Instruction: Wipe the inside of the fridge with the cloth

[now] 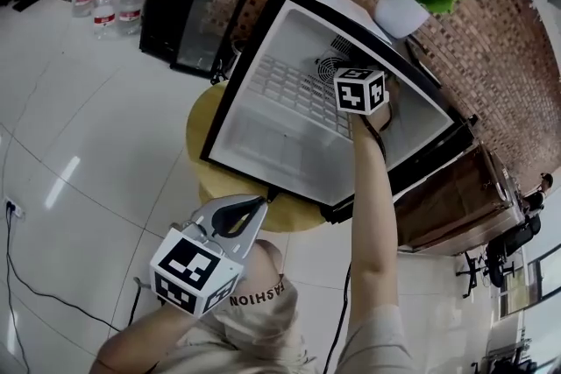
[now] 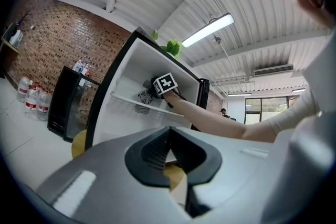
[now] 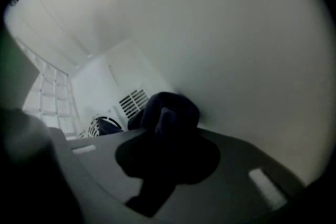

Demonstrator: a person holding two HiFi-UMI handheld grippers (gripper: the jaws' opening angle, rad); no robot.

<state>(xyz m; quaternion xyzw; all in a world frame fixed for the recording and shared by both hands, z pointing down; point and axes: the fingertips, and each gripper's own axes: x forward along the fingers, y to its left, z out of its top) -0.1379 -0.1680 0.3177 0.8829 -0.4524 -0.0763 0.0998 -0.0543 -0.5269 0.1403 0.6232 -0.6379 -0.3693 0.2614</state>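
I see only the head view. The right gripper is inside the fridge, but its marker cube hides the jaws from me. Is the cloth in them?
Observer: Yes. In the right gripper view, the right gripper is shut on a dark, bunched cloth.
Operator: Where does the cloth point?
Observer: Toward the corner where the white side wall meets the back. I cannot tell whether it touches.
Operator: And the jaws of the left gripper?
Observer: In its own view, the left gripper is shut, with nothing between its jaws.
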